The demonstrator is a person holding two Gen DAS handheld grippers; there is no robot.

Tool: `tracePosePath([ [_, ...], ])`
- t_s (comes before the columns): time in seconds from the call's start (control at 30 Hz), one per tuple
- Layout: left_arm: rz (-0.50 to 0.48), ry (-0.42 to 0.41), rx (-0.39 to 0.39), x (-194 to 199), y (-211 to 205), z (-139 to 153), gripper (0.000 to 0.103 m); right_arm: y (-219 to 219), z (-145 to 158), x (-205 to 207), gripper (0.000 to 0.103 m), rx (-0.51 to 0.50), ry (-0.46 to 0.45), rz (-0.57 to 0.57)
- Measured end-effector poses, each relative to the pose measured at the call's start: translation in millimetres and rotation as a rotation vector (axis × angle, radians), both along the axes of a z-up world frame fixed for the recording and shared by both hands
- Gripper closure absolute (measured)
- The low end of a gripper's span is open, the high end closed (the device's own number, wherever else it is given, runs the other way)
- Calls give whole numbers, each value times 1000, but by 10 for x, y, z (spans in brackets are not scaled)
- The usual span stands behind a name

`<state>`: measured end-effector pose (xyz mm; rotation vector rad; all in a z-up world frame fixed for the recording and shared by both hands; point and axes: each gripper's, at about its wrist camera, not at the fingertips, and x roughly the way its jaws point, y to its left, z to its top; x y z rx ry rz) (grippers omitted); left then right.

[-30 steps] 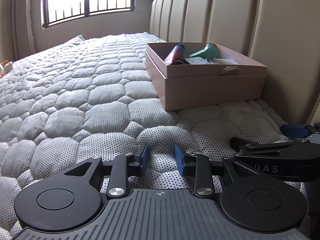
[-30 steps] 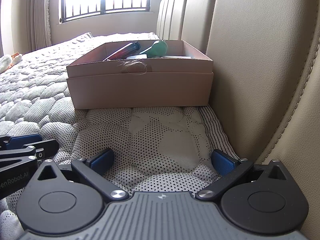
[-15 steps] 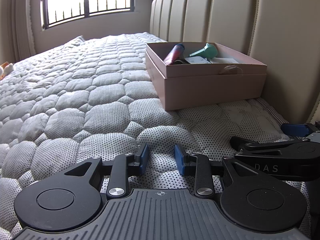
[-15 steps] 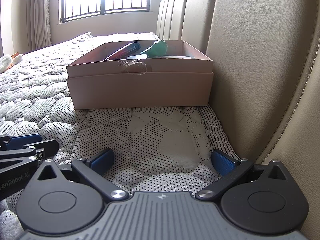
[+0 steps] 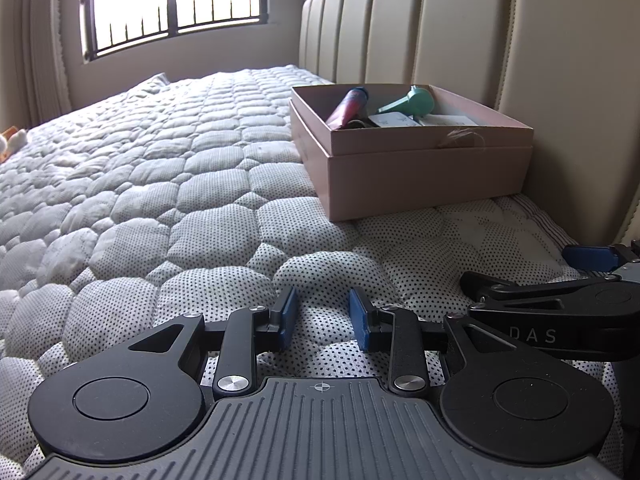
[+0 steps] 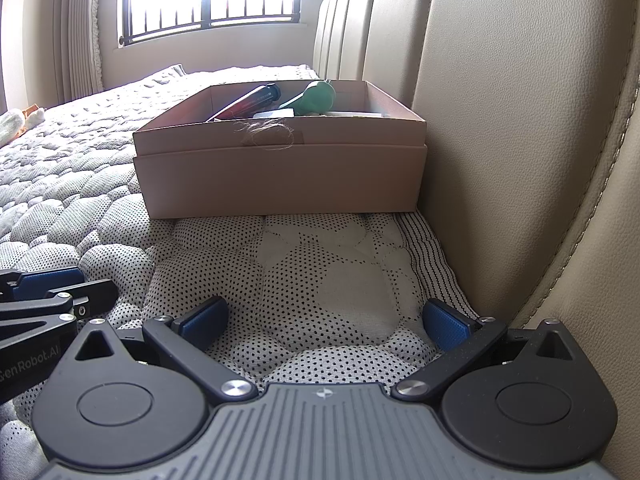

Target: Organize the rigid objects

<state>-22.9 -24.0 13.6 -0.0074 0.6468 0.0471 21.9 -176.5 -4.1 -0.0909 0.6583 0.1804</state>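
An open pink cardboard box (image 5: 424, 176) sits on the quilted mattress against the headboard; it also shows in the right wrist view (image 6: 280, 184). Inside lie a red tube (image 5: 347, 107), a green scoop-like object (image 5: 414, 100) and white cards (image 5: 394, 121). My left gripper (image 5: 322, 318) rests low on the mattress, well short of the box, its jaws a narrow gap apart and empty. My right gripper (image 6: 324, 322) rests beside it near the headboard, wide open and empty.
The padded beige headboard (image 6: 520, 120) rises close on the right. The quilted mattress (image 5: 140, 184) stretches left toward a barred window (image 5: 176, 4). A small soft toy (image 5: 12, 140) lies at the far left edge. A bit of twine (image 6: 266, 134) hangs on the box front.
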Motion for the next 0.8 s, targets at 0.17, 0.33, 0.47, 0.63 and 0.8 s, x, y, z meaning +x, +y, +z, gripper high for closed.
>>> tracePosePath([
  [0.17, 0, 0, 0, 0, -1, 0, 70, 0, 1, -2, 0, 0, -1, 0],
  [0.33, 0, 1, 1, 1, -2, 1, 70, 2, -1, -1, 0, -1, -1, 0],
  [0.47, 0, -2, 5, -9, 0, 0, 70, 2, 0, -1, 0, -1, -1, 0],
  [0.63, -2, -4, 7, -14, 1, 0, 70, 2, 0, -1, 0, -1, -1, 0],
  [0.8, -6, -8, -4, -28, 28, 4, 71, 1, 0, -1, 0, 0, 0, 0],
])
